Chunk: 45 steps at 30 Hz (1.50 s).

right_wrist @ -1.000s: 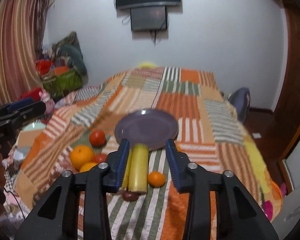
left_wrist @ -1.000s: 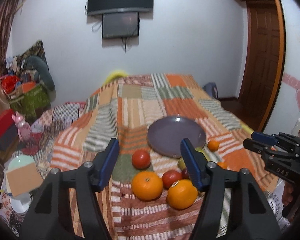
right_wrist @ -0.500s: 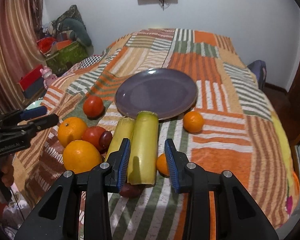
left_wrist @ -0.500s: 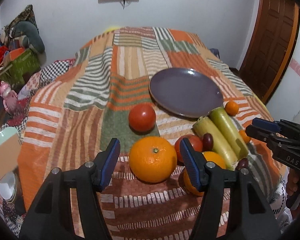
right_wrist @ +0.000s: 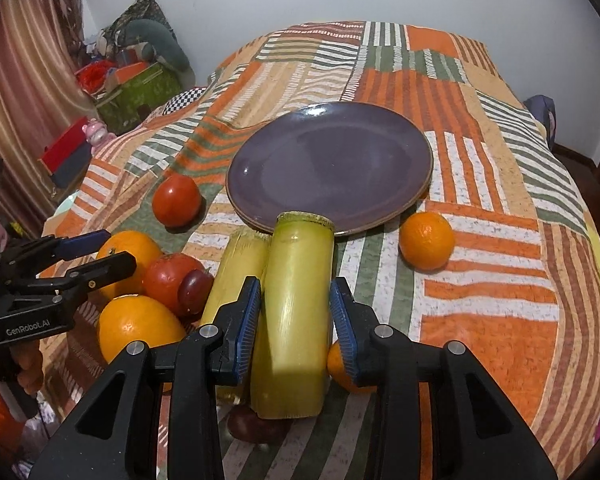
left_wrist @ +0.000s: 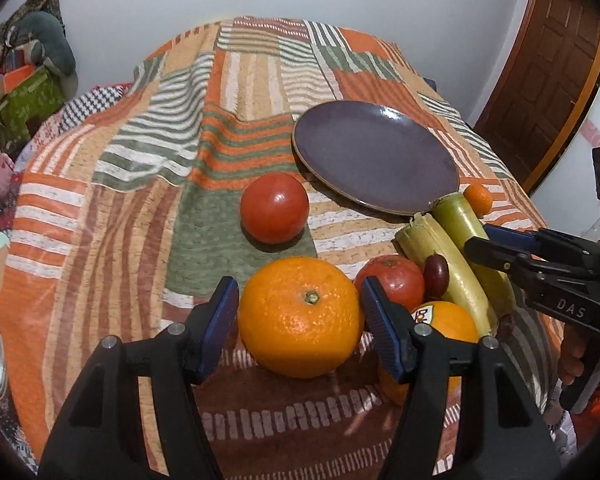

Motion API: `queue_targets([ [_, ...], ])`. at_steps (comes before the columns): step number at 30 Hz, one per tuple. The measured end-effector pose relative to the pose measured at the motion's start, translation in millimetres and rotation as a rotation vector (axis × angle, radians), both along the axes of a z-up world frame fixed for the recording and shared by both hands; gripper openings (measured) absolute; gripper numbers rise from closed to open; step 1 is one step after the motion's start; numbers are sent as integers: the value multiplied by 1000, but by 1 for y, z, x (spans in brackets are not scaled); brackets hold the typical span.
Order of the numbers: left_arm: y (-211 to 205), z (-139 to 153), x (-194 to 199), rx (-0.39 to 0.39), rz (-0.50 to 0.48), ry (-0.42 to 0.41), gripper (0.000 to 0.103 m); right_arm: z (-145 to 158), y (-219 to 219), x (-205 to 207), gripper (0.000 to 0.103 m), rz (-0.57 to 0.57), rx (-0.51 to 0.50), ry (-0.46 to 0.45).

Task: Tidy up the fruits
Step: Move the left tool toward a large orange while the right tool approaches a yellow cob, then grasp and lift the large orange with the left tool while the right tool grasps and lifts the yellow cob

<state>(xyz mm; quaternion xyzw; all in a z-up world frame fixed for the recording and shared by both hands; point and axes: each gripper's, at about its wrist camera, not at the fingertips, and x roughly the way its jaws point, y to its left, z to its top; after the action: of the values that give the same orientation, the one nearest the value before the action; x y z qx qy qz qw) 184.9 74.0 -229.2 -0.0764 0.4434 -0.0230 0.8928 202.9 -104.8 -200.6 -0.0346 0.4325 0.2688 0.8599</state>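
A purple plate (left_wrist: 376, 156) (right_wrist: 328, 164) lies bare on the patchwork bedspread (left_wrist: 140, 184). My left gripper (left_wrist: 298, 316) is open, its pads on either side of a large orange (left_wrist: 300, 316). My right gripper (right_wrist: 296, 320) is open, its pads straddling a yellow-green cane stick (right_wrist: 296, 308). A second stick (right_wrist: 232, 276) lies to its left. Two red tomatoes (left_wrist: 274, 207) (left_wrist: 392, 280), a dark grape (left_wrist: 435, 274), a stickered orange (left_wrist: 444, 320) and a small tangerine (right_wrist: 426, 240) lie around them.
The bed drops off close in front of both grippers. Clutter, a green box (right_wrist: 140, 92) and a red box (right_wrist: 64, 156) stand on the floor to the left. A wooden door (left_wrist: 548, 64) is at the right. Another dark fruit (right_wrist: 252, 424) lies under the stick's near end.
Both grippers have moved down and forward to the fruit. The left now brackets the large orange and the right brackets the cane stick. Both stay open.
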Motion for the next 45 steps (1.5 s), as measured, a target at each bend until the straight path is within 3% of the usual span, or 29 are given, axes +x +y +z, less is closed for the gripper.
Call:
queue_targets([
  [15,5,1,3,-29,7,2,64,-7,-2,15,36,-16,50,63],
  [18,6,12,-3,-19,7,-19,54,-2,-6,12,35,-32,80,54],
  [19,7,15,-4,-21,9,-26,41,1,-6,11,35,-35,82,45],
  [20,8,21,-6,-20,12,-40,20,6,-8,8,35,-38,85,25],
  [21,10,27,-6,-28,6,-47,13,10,-9,7,35,-41,88,11],
  [25,13,43,-9,-21,7,-77,12,26,-15,1,34,-52,97,-43],
  [27,14,43,-12,-5,26,-72,22,32,-18,-3,34,-61,106,-65],
  [29,14,40,-13,-6,36,-43,63,38,-20,-7,34,-63,121,-78],
  [30,15,36,-15,-22,40,-28,68,40,-21,-8,34,-64,126,-85],
  [35,11,13,-13,-26,40,51,70,51,-19,-15,34,-61,122,-127],
  [40,9,-6,-1,-96,39,109,71,54,-21,-17,34,-54,127,-135],
  [45,14,-8,6,-133,52,103,69,57,-23,-18,34,-62,129,-143],
])
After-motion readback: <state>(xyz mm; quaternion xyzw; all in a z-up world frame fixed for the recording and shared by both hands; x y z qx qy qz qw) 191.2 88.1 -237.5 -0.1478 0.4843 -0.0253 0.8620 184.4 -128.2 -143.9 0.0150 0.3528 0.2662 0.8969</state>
